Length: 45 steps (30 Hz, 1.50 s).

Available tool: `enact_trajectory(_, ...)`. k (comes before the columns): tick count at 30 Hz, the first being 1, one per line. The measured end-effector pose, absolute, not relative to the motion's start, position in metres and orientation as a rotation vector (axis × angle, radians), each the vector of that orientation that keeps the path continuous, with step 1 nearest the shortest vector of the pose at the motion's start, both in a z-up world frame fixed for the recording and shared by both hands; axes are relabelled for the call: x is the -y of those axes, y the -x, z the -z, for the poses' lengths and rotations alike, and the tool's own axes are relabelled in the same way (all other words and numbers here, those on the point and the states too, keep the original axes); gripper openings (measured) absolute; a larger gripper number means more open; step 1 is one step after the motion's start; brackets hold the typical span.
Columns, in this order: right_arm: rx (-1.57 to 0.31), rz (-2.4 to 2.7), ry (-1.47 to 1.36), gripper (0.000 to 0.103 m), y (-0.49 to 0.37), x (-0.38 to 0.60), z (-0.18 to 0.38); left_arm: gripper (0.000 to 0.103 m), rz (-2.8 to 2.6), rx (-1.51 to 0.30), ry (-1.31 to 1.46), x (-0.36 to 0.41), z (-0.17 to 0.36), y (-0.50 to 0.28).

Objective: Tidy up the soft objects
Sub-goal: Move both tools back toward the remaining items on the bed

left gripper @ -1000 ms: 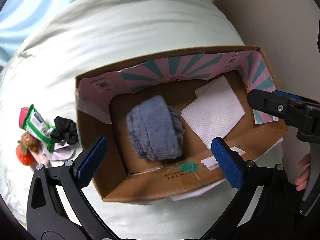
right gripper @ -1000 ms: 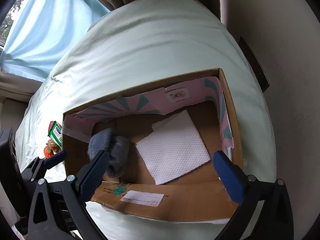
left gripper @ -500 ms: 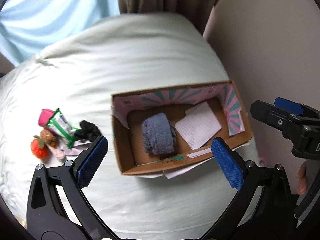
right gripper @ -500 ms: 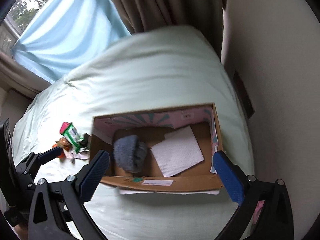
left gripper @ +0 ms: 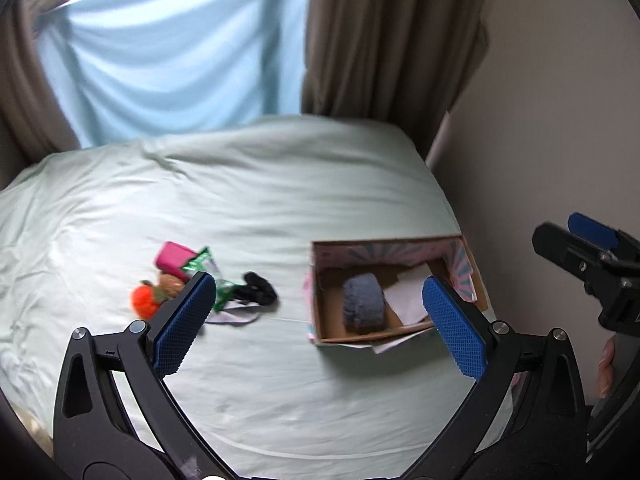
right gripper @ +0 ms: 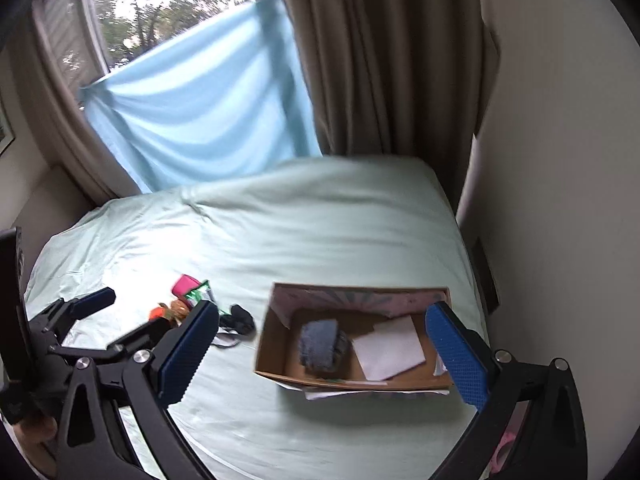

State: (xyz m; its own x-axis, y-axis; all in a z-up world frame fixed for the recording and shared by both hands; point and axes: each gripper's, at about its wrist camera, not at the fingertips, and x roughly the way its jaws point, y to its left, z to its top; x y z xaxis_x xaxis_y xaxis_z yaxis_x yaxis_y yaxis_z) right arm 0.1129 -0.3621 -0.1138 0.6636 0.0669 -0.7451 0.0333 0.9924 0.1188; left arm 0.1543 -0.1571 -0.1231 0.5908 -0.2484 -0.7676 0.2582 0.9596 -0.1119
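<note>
An open cardboard box [left gripper: 320,322] [right gripper: 276,374] with a pink patterned lining sits on the pale green bed. Inside it lie a grey-blue fluffy cloth [left gripper: 362,304] [right gripper: 320,344] and a white paper towel [left gripper: 406,298] [right gripper: 388,346]. Left of the box is a small pile: a black scrunchie [left gripper: 258,288] [right gripper: 238,318], a green packet [left gripper: 200,266] [right gripper: 198,294], a pink item [left gripper: 172,254] [right gripper: 186,284] and an orange plush toy [left gripper: 144,300] [right gripper: 158,312]. My left gripper [left gripper: 320,324] is open and holds nothing, high above the bed. My right gripper [right gripper: 320,354] is open too, also held well above the box.
The bed [left gripper: 240,208] fills the floor of both views. A light blue cloth [right gripper: 200,104] and brown curtains [right gripper: 380,60] hang at the window behind. A plain wall [left gripper: 560,120] runs along the right side, close to the box. A hand [left gripper: 604,368] shows at the right edge.
Both grippers have pulled up and back from the box, so the box looks much smaller and the whole bed, the window and the pile have come into view. Both stayed open.
</note>
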Motion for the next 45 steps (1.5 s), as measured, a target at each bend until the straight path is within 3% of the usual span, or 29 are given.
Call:
enact_trajectory(12,-0.72,-0.017,-0.083,0.103,-0.059,0.289,0.078,0.103,0.163,-0.75,0.026,0.033,0.076,-0.093)
enact_trajectory(27,-0.659,-0.063,-0.075,0.103,-0.056,0.199,0.074,0.103,0.171,-0.731,0.066,-0.068,0.084,-0.083)
enact_trajectory(36,-0.666,-0.058,-0.084,0.103,-0.08,0.141,0.094,0.103,0.228,-0.78,0.055,-0.125,0.112,-0.121)
enact_trajectory(45,-0.695,-0.019,-0.084,0.103,-0.127,0.097,0.153,0.103,0.308,-0.852,0.026,-0.16,0.19,-0.187)
